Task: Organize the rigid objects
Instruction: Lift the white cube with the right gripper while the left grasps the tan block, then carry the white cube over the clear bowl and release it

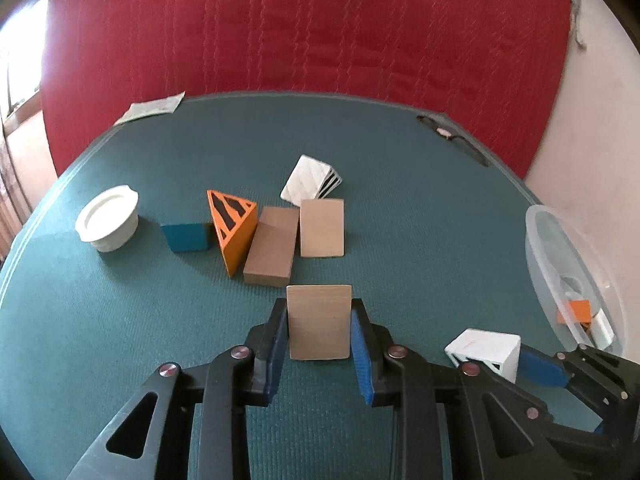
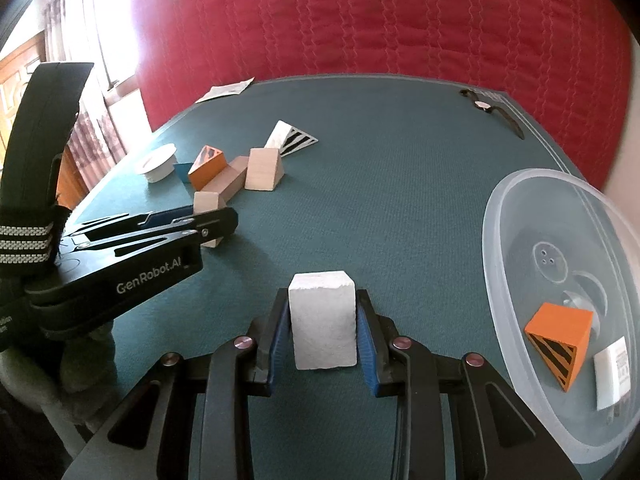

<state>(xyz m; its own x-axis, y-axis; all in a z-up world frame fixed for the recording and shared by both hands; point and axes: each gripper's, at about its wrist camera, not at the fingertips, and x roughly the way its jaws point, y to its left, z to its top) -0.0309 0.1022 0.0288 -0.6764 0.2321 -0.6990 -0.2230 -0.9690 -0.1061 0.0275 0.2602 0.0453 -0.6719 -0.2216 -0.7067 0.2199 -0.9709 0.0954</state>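
- Green table mat [image 1: 120,320]: work surface carrying the loose blocks.
- Clear plastic bowl [image 2: 520,208]: at the right edge, apparently the collecting bin; it already holds an orange striped wedge [image 2: 560,340] and a white piece, blurred through the wall.
- Block cluster, mid-mat: brown wooden slab [image 1: 272,248], orange striped prism [image 1: 234,228], blue block [image 1: 186,236], white cup [image 1: 108,224], unsorted, well apart from the bowl.
- Left gripper [image 1: 320,320]: clamped on an upright wooden block [image 1: 318,322], pads on both sides.
- Right gripper [image 2: 322,320]: clamped on a white block [image 2: 323,320], near the bowl, likely for deposit.
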